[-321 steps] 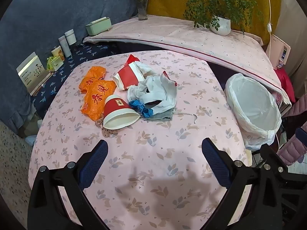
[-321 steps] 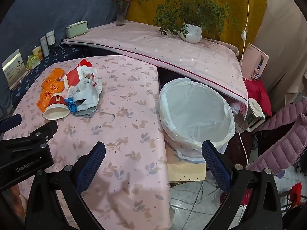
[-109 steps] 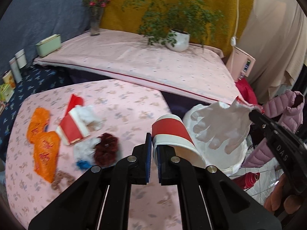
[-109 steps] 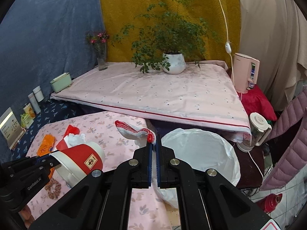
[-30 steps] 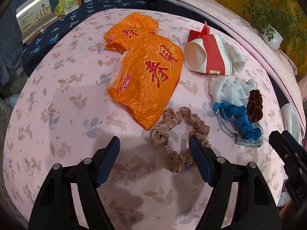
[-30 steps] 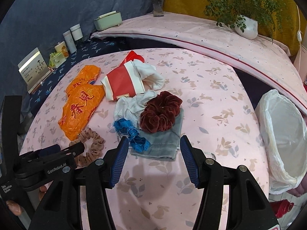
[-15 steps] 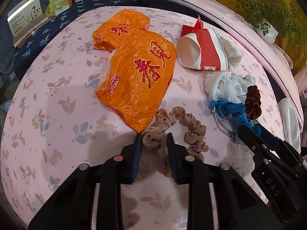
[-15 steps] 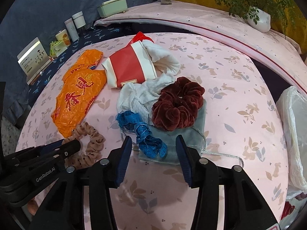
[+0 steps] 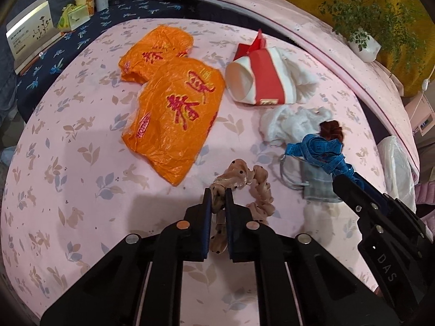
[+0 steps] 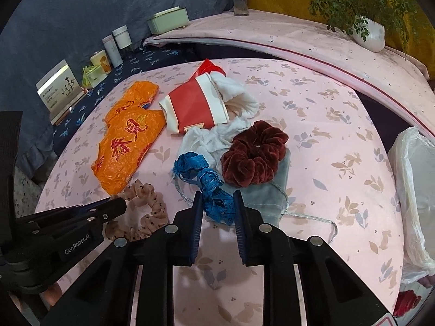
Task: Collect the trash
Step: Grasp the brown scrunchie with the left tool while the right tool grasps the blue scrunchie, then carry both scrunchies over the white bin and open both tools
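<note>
On the pink tablecloth (image 9: 81, 163) lie two orange plastic bags (image 9: 174, 108), a crushed red-and-white paper cup (image 9: 261, 81), white tissue (image 9: 288, 122), a maroon scrunchie (image 10: 252, 157) and a grey pouch (image 10: 266, 198). My left gripper (image 9: 218, 193) is closing, and its pads pinch one end of a beige dotted scrunchie (image 9: 250, 179). My right gripper (image 10: 217, 194) is closing too, with a bunched blue measuring tape (image 10: 195, 168) filling the gap between its pads. In the right wrist view the left gripper (image 10: 119, 203) lies beside the beige scrunchie (image 10: 146, 193).
A bin lined with a white bag (image 10: 413, 184) stands off the table's right edge. Left of the table, a dark blue cloth carries a card stand (image 10: 57, 87), small boxes and jars. Behind is a long pink shelf with a potted plant (image 10: 369, 35) and a green box (image 10: 168, 20).
Both grippers went from wide open to nearly closed. The left one closed on the beige scrunchie, the right one moved in and closed around the blue tape.
</note>
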`<state>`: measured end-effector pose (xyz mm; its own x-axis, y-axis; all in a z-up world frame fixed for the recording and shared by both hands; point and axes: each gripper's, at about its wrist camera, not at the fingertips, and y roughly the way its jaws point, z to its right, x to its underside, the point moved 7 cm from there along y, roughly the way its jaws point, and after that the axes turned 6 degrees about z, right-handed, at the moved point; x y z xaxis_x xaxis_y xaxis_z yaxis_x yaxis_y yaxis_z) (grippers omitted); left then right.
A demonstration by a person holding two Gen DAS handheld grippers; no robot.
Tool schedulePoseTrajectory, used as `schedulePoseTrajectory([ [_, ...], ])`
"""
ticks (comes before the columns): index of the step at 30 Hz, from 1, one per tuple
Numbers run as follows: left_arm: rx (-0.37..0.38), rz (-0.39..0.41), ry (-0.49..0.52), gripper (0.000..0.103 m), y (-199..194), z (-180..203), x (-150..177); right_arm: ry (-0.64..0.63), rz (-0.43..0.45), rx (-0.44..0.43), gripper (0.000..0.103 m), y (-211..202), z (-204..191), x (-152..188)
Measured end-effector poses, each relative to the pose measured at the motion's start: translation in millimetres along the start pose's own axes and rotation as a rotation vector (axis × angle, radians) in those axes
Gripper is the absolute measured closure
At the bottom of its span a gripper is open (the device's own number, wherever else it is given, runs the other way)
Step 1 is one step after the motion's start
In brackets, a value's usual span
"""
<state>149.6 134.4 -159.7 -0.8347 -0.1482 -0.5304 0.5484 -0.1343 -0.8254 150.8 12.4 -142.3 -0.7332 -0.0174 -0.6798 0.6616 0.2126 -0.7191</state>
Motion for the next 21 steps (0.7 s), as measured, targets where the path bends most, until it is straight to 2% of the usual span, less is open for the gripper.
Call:
schedulePoseTrajectory([
  [12, 0.078, 0.080, 0.087, 0.094, -41, 62, -14, 0.070, 0.141, 0.033, 0.082, -67, 42, -24],
  [21, 0.158, 0.128, 0.188, 0.094, -60, 138, -21, 0.163, 0.205, 0.124, 0.082, -106, 109, -22],
])
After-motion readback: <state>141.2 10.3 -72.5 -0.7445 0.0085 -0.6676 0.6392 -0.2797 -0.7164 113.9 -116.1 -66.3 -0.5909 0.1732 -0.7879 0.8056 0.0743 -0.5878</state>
